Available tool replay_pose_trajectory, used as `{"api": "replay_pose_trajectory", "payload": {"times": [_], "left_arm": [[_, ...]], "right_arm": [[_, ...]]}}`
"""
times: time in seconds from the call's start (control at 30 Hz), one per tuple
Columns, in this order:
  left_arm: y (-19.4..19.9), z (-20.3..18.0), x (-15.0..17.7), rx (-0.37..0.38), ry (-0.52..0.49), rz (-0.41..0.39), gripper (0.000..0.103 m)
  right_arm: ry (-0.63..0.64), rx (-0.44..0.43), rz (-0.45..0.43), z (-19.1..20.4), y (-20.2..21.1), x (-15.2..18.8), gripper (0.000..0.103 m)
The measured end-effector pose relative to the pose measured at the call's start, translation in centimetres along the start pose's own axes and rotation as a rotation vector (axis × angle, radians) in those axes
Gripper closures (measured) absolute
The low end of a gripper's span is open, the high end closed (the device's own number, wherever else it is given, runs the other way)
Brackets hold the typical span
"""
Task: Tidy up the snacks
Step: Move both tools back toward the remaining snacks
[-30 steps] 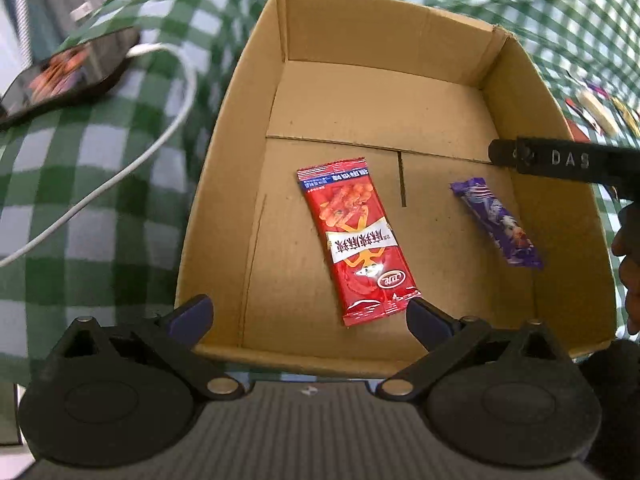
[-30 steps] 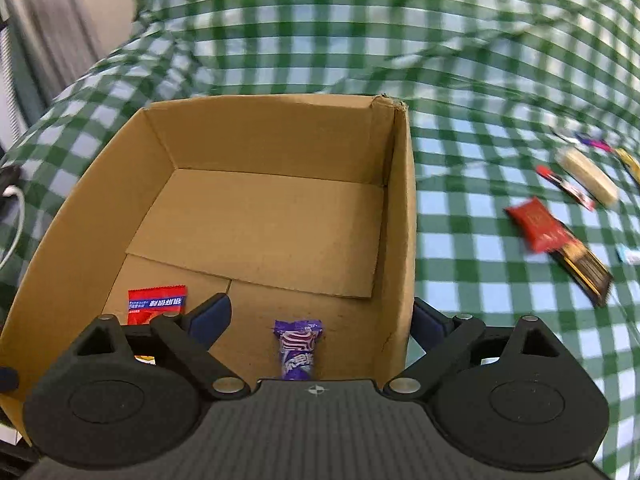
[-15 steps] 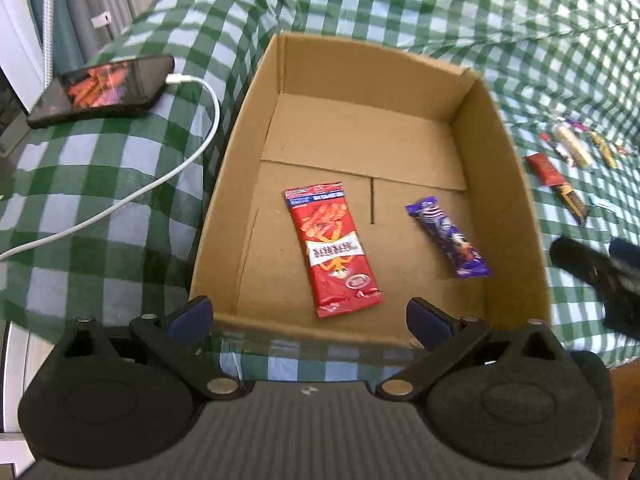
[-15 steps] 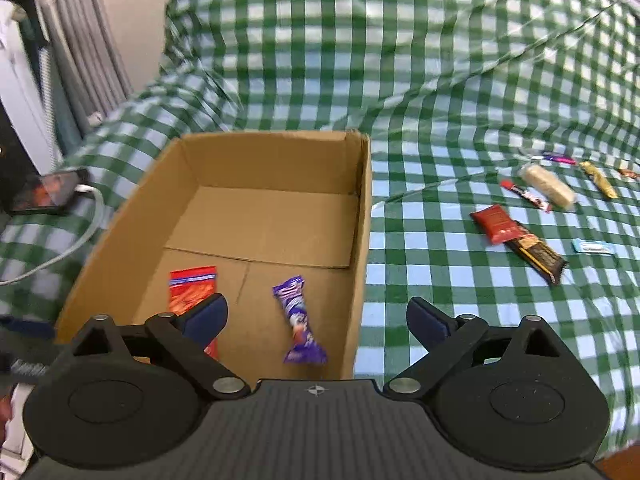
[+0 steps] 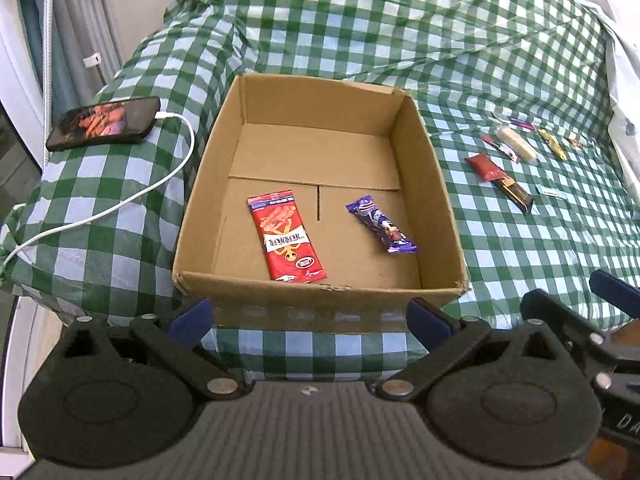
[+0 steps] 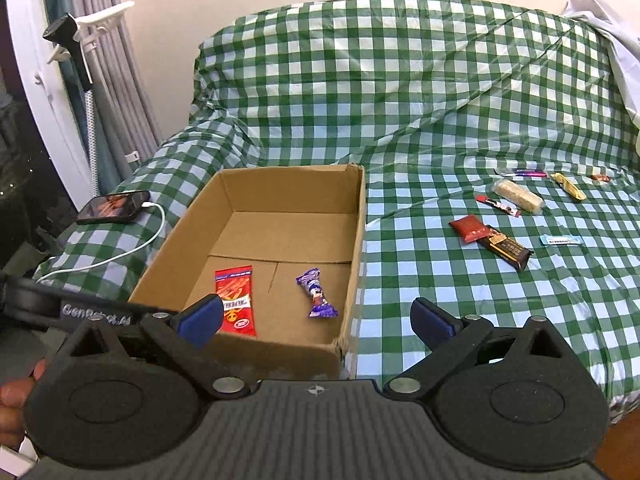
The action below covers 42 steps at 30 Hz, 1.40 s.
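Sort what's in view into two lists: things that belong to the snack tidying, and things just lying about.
Job:
cardboard box
red snack packet in the box
purple candy bar in the box
loose snacks on the checked cloth
left gripper, right gripper, both open and empty

Lying about:
phone
white charging cable

Left gripper (image 5: 307, 316) and right gripper (image 6: 318, 316) both hang side by side, jaws spread wide, empty.
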<state>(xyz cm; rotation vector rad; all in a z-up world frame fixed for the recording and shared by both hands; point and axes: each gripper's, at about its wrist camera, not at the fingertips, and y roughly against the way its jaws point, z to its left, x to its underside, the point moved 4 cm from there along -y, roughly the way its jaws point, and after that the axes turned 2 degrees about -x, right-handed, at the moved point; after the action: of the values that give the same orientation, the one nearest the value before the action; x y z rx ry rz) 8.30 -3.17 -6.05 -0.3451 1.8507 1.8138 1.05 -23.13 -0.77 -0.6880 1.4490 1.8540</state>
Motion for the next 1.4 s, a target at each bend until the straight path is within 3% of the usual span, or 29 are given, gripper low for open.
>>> {"api": "replay_pose_trajectory", "payload": {"times": [0.53, 0.93, 1.4], "left_arm": [[1.8, -2.4, 0.3, -0.031, -0.045, -0.006, 0.000], [1.4, -4.7, -0.4, -0.057, -0.101, 0.008, 0.000], [-1.0, -9.3, -2.0, -0.059, -0.192, 0.046, 0.000]], "right_arm": [[-0.074, 0.014, -0.065, -3.0, 2.9, 0.8, 0.003], [-0.141, 0.030, -0.069, -5.5, 2.6, 1.1, 0.003], [-0.245, 0.121, -0.079, -13.0, 2.6, 0.5, 0.003]]}}
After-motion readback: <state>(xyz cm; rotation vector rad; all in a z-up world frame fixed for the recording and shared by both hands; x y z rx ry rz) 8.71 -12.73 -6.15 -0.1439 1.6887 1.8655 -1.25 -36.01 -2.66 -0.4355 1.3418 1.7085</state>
